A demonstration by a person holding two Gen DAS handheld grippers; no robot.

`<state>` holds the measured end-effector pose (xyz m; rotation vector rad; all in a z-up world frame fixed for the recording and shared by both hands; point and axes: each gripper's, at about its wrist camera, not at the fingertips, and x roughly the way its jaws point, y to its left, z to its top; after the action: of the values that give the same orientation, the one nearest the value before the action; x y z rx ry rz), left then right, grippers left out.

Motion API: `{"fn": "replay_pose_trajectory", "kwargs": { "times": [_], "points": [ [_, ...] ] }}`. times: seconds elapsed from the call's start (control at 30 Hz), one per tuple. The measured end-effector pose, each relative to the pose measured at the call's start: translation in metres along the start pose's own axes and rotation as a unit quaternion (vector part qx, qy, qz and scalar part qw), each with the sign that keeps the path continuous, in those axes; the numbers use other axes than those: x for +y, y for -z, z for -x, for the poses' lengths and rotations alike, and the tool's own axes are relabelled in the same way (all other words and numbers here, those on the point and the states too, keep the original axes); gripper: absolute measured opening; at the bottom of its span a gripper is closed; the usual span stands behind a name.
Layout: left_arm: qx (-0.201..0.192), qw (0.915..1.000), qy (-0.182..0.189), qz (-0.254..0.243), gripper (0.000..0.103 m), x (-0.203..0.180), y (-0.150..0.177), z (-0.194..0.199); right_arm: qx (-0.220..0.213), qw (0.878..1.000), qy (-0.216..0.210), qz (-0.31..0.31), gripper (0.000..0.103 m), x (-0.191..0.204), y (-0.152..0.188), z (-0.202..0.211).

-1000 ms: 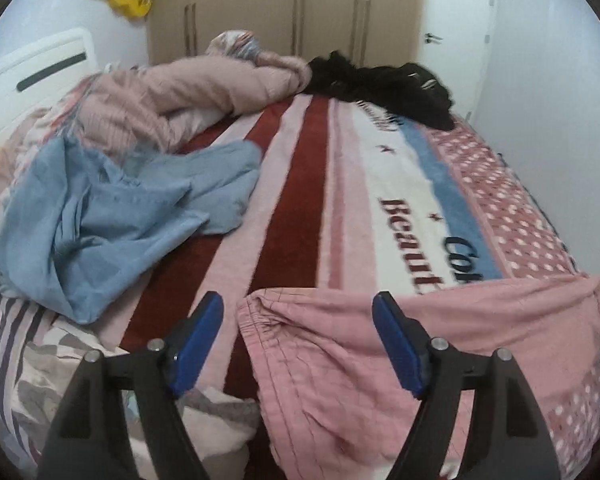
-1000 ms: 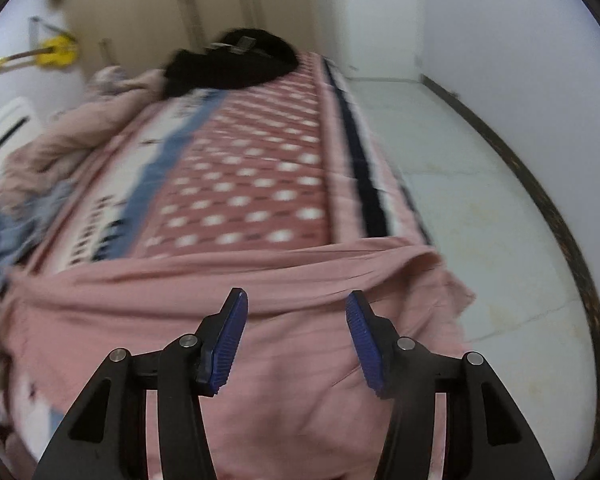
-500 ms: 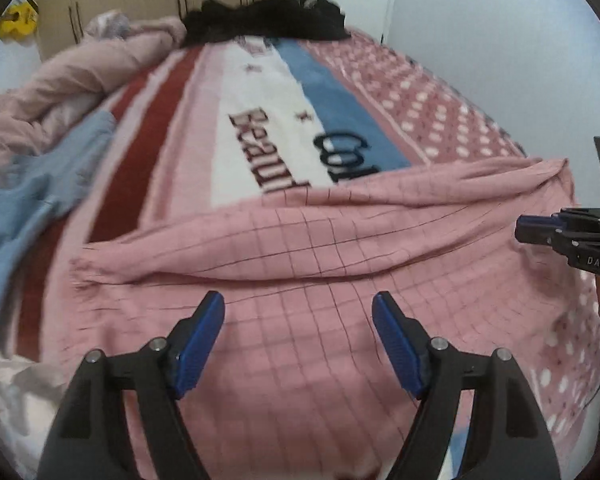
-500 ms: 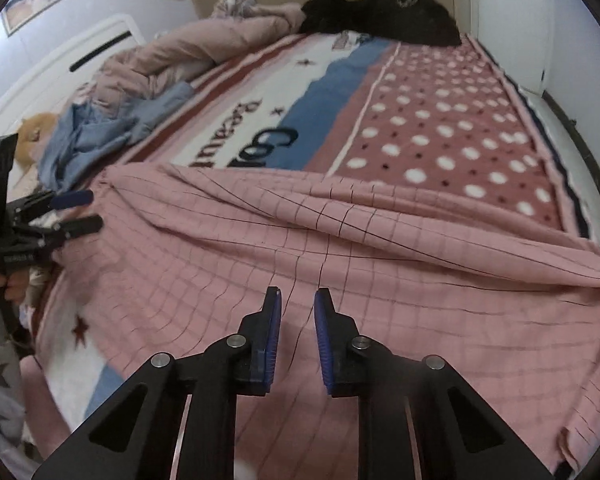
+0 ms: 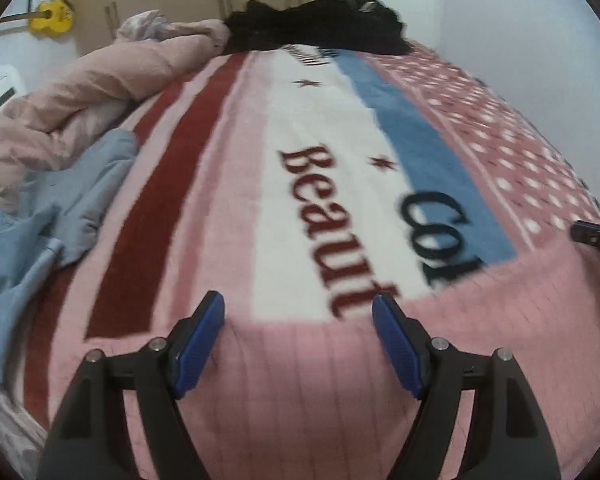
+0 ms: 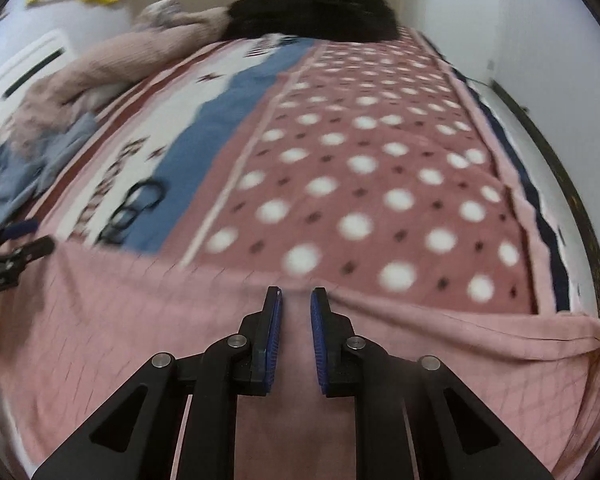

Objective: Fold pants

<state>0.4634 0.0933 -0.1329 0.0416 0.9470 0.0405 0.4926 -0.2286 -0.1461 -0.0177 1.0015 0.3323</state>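
The pink checked pants [image 5: 500, 320] lie spread across the near end of the bed; they also show in the right wrist view [image 6: 120, 320]. My left gripper [image 5: 298, 312] is open, low over the pants' far edge, with its blue pads apart. My right gripper [image 6: 296, 300] is nearly shut, jaws a narrow gap apart, at the pants' far edge; fabric shows between the pads, but I cannot tell if it is pinched. The right gripper's tip shows at the right edge of the left wrist view [image 5: 596, 234]. The left gripper shows at the left of the right wrist view [image 6: 12, 252].
A striped and dotted blanket [image 5: 312, 152] covers the bed. Blue clothing [image 5: 48, 208] and a pink quilt [image 5: 80, 96] lie on the left. Black clothes [image 5: 320, 20] are piled at the far end. Floor and wall run along the right [image 6: 560, 80].
Both grippers have moved forward and down to the pants' far edge. The right gripper's jaws have opened slightly. The views are motion blurred.
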Motion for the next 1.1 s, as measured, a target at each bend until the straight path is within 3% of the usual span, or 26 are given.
{"fn": "replay_pose_trajectory", "kwargs": {
  "times": [0.07,0.17,0.2,0.23,0.27,0.5,0.57,0.7,0.8,0.9,0.93,0.97,1.03,1.1],
  "points": [
    [0.004,0.9998,0.015,0.012,0.074,0.004,-0.001,0.002,0.001,1.000,0.006,-0.020,0.011,-0.014,-0.009,-0.002],
    [-0.023,0.9992,0.031,0.007,0.074,0.000,0.007,0.026,-0.019,0.999,-0.004,-0.026,0.013,-0.028,-0.009,0.022],
    [-0.032,0.9989,0.034,0.005,0.074,-0.003,0.010,0.035,-0.029,0.999,-0.006,-0.026,0.017,-0.034,-0.004,0.038],
    [-0.041,0.9983,0.040,0.005,0.074,-0.006,0.014,0.047,-0.036,0.999,-0.006,-0.027,0.028,-0.039,0.001,0.050],
    [-0.049,0.9977,0.047,0.005,0.074,-0.010,0.018,0.057,-0.044,0.999,-0.003,-0.030,0.037,-0.047,0.008,0.065],
    [-0.095,0.9905,0.097,-0.020,0.078,-0.052,0.045,0.126,-0.062,0.995,0.051,-0.060,0.059,-0.113,0.100,0.155],
    [-0.102,0.9888,0.106,-0.028,0.078,-0.065,0.054,0.140,-0.054,0.995,0.060,-0.056,0.067,-0.127,0.131,0.164],
    [-0.101,0.9884,0.106,-0.042,0.078,-0.085,0.067,0.153,-0.040,0.998,0.017,-0.051,0.070,-0.137,0.174,0.155],
    [-0.095,0.9889,0.103,-0.049,0.078,-0.097,0.073,0.160,-0.053,0.997,0.057,-0.027,0.070,-0.133,0.184,0.141],
    [-0.095,0.9894,0.095,-0.054,0.078,-0.103,0.076,0.165,-0.057,0.994,0.088,-0.032,0.067,-0.135,0.178,0.133],
    [-0.095,0.9896,0.093,-0.055,0.078,-0.104,0.077,0.167,-0.056,0.994,0.093,-0.035,0.057,-0.136,0.177,0.132],
    [-0.096,0.9897,0.092,-0.055,0.078,-0.105,0.077,0.168,-0.056,0.993,0.098,-0.038,0.036,-0.138,0.175,0.132],
    [-0.095,0.9904,0.086,-0.052,0.078,-0.105,0.077,0.168,-0.056,0.993,0.099,-0.044,0.011,-0.145,0.171,0.135],
    [-0.094,0.9913,0.078,-0.048,0.078,-0.104,0.077,0.166,-0.056,0.992,0.099,-0.048,0.005,-0.153,0.166,0.139]
  ]
}}
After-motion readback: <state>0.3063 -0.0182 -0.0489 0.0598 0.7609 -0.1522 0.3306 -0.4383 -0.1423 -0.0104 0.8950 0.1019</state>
